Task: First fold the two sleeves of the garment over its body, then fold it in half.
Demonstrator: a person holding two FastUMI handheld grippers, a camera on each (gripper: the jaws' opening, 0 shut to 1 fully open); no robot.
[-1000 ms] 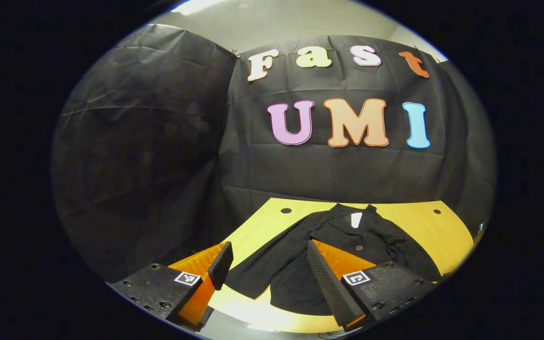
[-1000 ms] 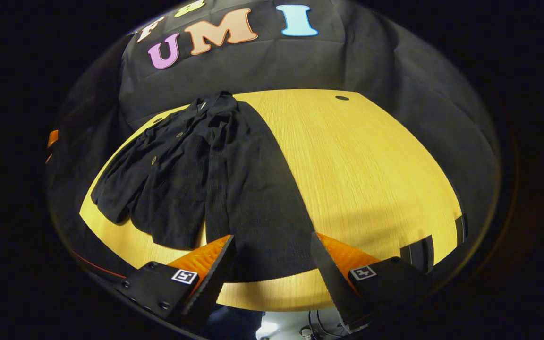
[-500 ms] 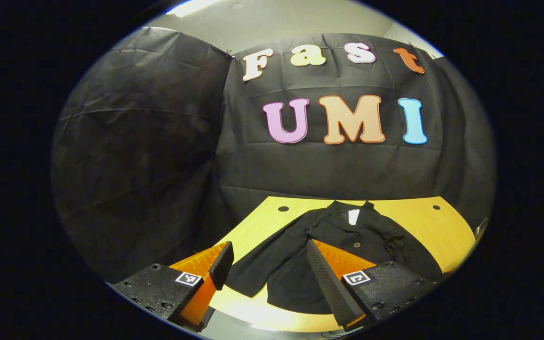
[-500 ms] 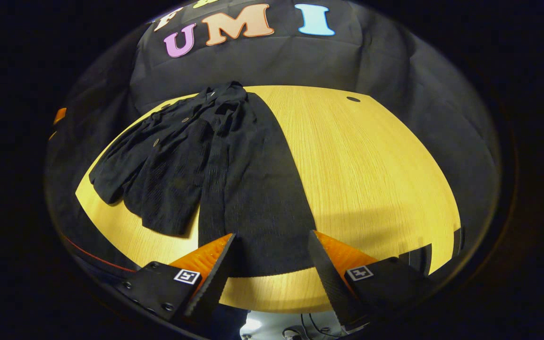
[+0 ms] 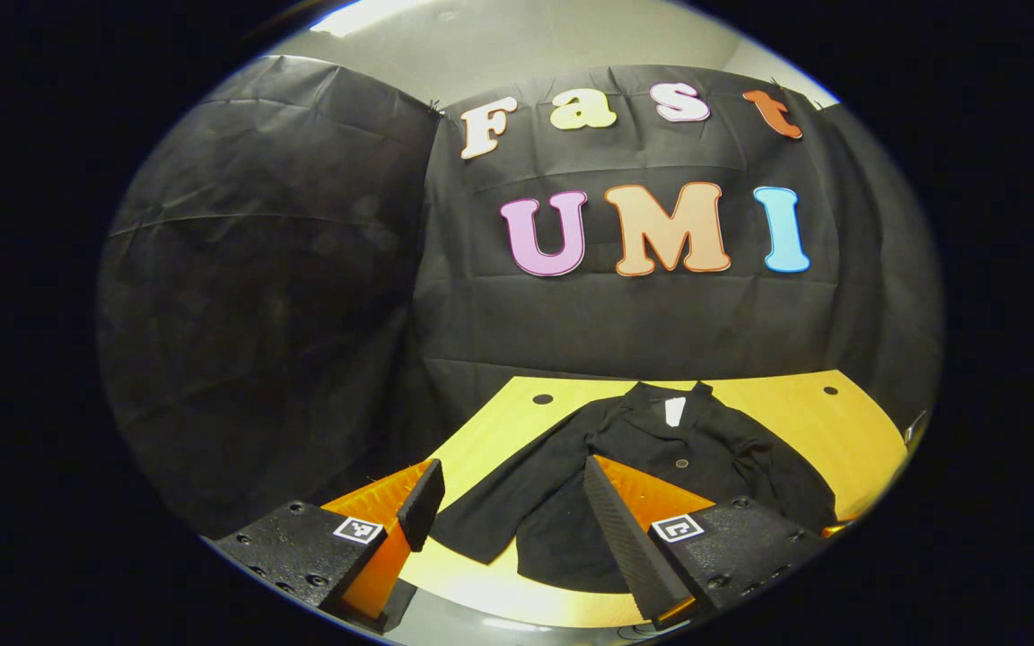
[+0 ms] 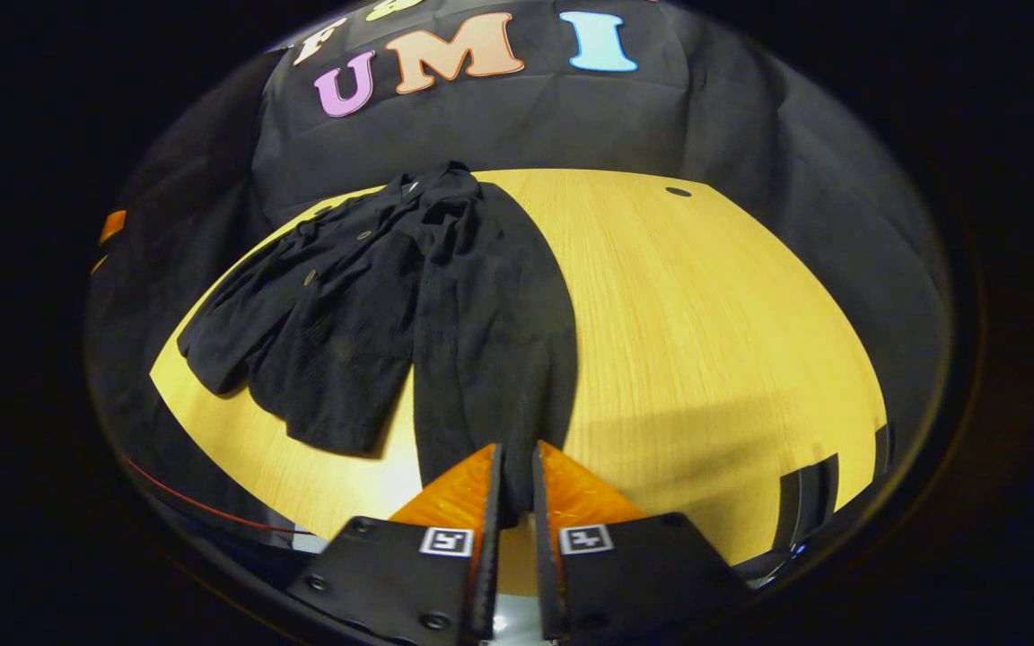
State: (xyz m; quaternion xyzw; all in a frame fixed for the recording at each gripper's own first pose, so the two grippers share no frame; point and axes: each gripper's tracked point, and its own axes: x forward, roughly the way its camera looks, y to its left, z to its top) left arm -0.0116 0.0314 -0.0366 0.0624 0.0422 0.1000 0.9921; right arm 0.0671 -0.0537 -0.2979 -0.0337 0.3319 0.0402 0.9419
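- Garment (image 6: pixel 364 296): a black jacket, lying front-up on the table (image 6: pixel 705 341) with its collar toward the booth's far wall. The body sits on the table's left part as the right gripper view shows it.
- Table: a yellow wood-grain top, with a small dark hole (image 6: pixel 678 191) near its far edge (a second hole (image 5: pixel 542 398) appears beside the collar end in the left gripper view).
- Sleeve (image 6: pixel 499 359): one long sleeve runs straight from the shoulder toward the near edge, lying flat on the table beside the body, not folded over it.
- Other sleeve (image 5: pixel 517 493): seen in the left gripper view, spread outward from the body toward the near left corner, also flat and unfolded.
- Right gripper (image 6: pixel 513 489): fingers brought nearly together, pinching the cuff end of the long sleeve at the near edge of the table.
- Left gripper (image 5: pixel 508 507): fingers spread wide, holding nothing, above the near edge with the jacket's hem and spread sleeve beyond them.
- White tag (image 5: pixel 675 411): visible inside the collar.
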